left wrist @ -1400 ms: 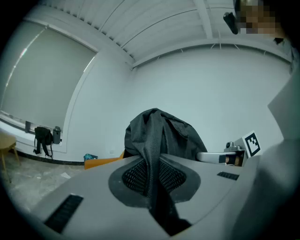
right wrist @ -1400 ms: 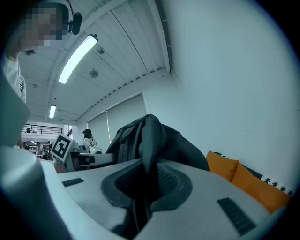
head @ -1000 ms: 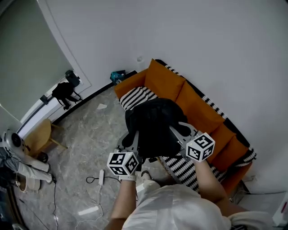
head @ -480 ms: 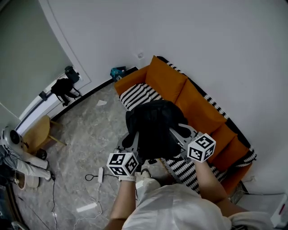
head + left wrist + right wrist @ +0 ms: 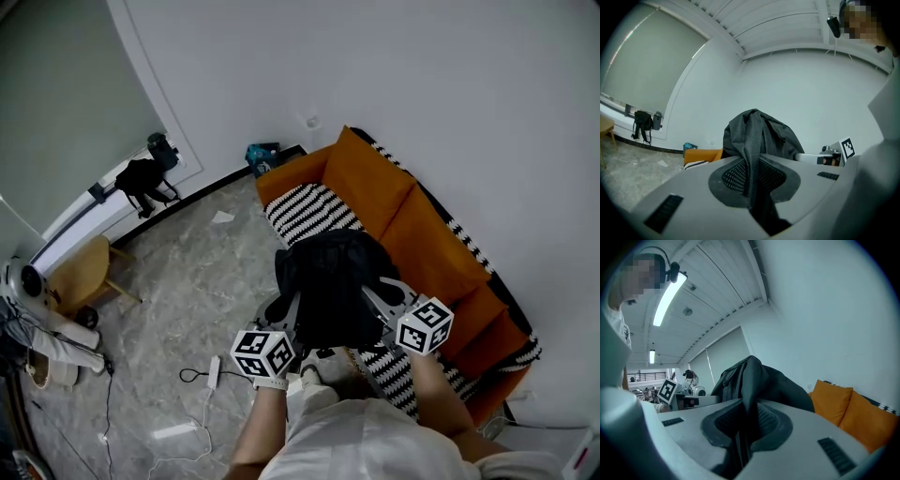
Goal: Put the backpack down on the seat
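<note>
The left tongs [image 5: 751, 182] are closed on a fold of dark woven fabric that runs straight up out of the pads into the backpack [image 5: 759, 133]. The right tongs [image 5: 744, 425] are likewise clamped on a ridge of the same fabric. In the head view the left tongs [image 5: 284, 314] and the right tongs [image 5: 384, 295] grip the bag from opposite sides, with the black backpack [image 5: 330, 281] bulging up between them.

The backpack is held in the air in front of the person. It sits over the near front edge of the sofa [image 5: 422, 248], partly above the striped seat [image 5: 305, 208] and partly above the marble floor [image 5: 197, 281]. No view shows its underside, so I cannot tell whether it is already touching the seat; it looks carried rather than rested.

I judge the step in hand to be the approach and lowering, with the put-down not yet done. The next move calls for bringing both tongs forward together, so the bag's base clears the seat's front edge and lands on the stripes short of the orange back cushions [image 5: 375, 183]. It should then be lowered level until the seat takes the weight. Only then should both tongs open, since the bag is soft and may slump forward off the edge if set too near it.
</note>
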Tool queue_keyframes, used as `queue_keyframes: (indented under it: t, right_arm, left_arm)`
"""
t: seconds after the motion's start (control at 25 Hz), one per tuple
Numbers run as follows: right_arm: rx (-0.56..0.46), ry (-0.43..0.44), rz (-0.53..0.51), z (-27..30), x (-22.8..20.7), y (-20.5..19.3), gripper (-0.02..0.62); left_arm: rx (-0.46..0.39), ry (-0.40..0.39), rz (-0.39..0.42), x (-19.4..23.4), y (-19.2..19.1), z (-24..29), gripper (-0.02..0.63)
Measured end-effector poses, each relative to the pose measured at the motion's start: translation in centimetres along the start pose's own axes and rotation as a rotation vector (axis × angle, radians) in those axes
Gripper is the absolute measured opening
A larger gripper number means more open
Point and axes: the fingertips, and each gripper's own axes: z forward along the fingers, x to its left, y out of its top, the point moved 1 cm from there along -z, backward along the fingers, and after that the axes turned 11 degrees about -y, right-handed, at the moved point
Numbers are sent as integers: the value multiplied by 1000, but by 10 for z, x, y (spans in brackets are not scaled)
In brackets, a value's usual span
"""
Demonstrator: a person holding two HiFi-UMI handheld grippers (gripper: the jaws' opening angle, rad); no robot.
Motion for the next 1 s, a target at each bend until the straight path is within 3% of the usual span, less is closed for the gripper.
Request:
queue_keyframes:
  t: [0.56, 1.0]
  right_arm:
    - [-26, 65, 3, 131, 47, 28, 51]
    - [8, 150, -5, 217, 48, 36, 51]
  left_arm:
    - [-43, -17, 4, 120, 64, -18, 61]
    - [-76, 56, -30, 192, 85, -3, 61]
